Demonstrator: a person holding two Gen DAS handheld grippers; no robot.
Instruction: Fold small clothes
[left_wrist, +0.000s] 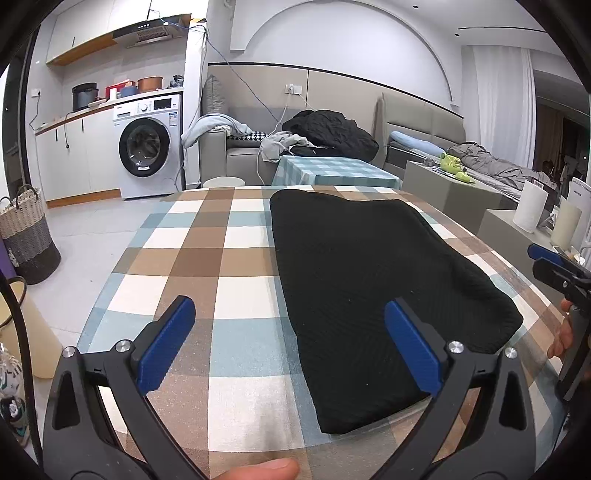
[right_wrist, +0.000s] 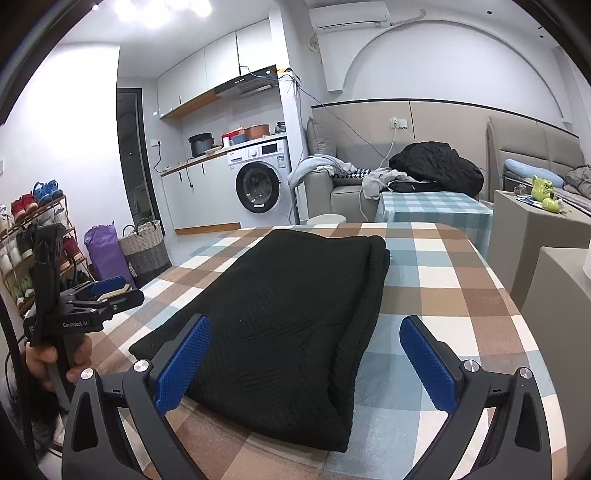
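Note:
A black knitted garment (left_wrist: 369, 273) lies folded into a long rectangle on the checked tablecloth (left_wrist: 221, 266). My left gripper (left_wrist: 289, 308) is open and hovers at the garment's near left edge. Its right finger (left_wrist: 410, 343) is over the cloth and its left finger is over the bare tablecloth. From the right wrist the same garment (right_wrist: 288, 295) runs away from me. My right gripper (right_wrist: 306, 325) is open over its near right part and holds nothing. The left gripper (right_wrist: 99, 295), held by a hand, shows at that view's left edge. The right gripper (left_wrist: 554, 266) shows at the left wrist view's right edge.
Beyond the table's far edge stand a small table with a blue checked cloth (left_wrist: 332, 171), a sofa with piled clothes (left_wrist: 325, 133) and a washing machine (left_wrist: 147, 147). A woven basket (left_wrist: 26, 236) sits on the floor at left. A paper roll (left_wrist: 530, 206) stands at right.

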